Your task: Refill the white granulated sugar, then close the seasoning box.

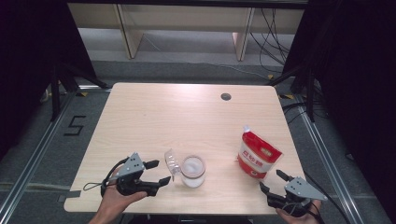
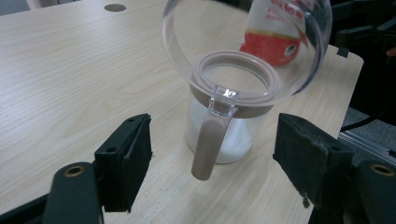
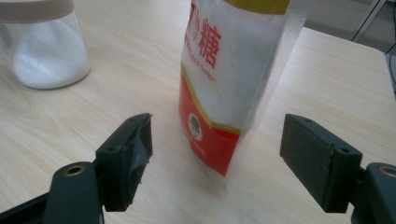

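We hold the left gripper [image 1: 158,171] with jaws wide, just short of the jar [image 1: 193,171], which stands near the table's [image 1: 187,116] front edge with its clear lid [image 1: 172,164] flipped up toward us and white grains inside. Our right gripper [image 1: 272,180], jaws also wide and empty, sits just before the upright red-and-white bag [image 1: 258,155] to the jar's right.

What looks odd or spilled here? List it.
Nothing is spilled or damaged. The jar stands upright with its clear lid flipped open on the hinge, white granules inside. The bag stands upright but leans a little, its top corner cut open. Both grippers, left and right, are open and touch nothing.
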A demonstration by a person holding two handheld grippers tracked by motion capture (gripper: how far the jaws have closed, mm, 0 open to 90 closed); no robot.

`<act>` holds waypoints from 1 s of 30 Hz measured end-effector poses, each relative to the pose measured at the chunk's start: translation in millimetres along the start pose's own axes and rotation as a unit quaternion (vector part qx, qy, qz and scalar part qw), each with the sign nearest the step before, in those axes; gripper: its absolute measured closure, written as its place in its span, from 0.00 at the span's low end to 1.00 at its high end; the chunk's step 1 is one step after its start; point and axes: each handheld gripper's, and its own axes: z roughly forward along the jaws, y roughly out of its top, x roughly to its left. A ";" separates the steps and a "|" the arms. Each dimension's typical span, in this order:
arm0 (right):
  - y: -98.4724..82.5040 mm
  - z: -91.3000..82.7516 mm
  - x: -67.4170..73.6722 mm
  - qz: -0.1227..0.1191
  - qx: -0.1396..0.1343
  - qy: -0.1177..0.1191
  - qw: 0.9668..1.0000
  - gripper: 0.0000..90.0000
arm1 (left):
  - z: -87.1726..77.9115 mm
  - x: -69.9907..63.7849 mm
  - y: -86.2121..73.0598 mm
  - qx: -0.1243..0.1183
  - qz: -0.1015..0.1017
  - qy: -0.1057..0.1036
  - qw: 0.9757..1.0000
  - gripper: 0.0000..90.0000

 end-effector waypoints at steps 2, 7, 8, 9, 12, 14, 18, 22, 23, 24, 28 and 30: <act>-0.3 -0.2 -2.1 -0.011 -0.003 -0.001 1.000 0.29 | 0.8 0.4 0.9 0.002 0.005 0.001 1.000 0.30; 0.0 -0.6 -3.0 -0.010 -0.007 0.004 1.000 0.29 | 2.4 -2.3 1.8 0.002 -0.007 -0.004 1.000 0.30; 0.1 -0.6 -3.0 -0.011 -0.006 0.004 1.000 0.29 | 2.7 -2.3 2.9 0.000 -0.005 -0.006 1.000 0.30; 0.1 -0.5 -3.9 -0.017 -0.011 -0.002 1.000 0.29 | 2.0 -2.7 3.9 0.004 -0.003 -0.002 1.000 0.31; -0.4 -0.7 -5.7 -0.024 -0.014 -0.006 1.000 0.29 | 3.5 -2.3 7.8 0.000 -0.003 -0.005 1.000 0.32; -0.5 -1.6 -5.3 -0.018 -0.006 -0.003 1.000 0.29 | 3.8 -0.6 9.3 0.003 0.012 -0.007 1.000 0.34; -0.6 -1.0 -3.8 -0.016 -0.006 -0.002 1.000 0.29 | 7.2 -1.6 8.5 0.004 0.015 -0.012 1.000 0.47; -2.0 -2.2 -1.8 -0.003 -0.001 -0.005 1.000 0.29 | 10.6 -3.2 7.1 0.007 0.019 -0.015 1.000 0.59; -1.7 -2.2 -3.7 -0.010 -0.004 -0.001 1.000 0.29 | 11.2 -3.9 7.0 0.007 0.025 -0.016 1.000 0.62; -1.6 -2.6 -3.9 -0.010 -0.004 -0.003 1.000 0.29 | 11.5 -4.4 6.9 0.007 0.030 -0.017 0.999 0.64; -1.3 -2.7 -3.4 -0.012 -0.001 -0.004 1.000 0.29 | 11.7 -7.1 7.6 0.006 0.041 -0.020 0.999 0.70; -1.5 -2.4 -2.7 -0.015 0.002 0.000 1.000 0.29 | 11.4 -8.5 8.1 0.006 0.043 -0.016 0.999 0.70</act>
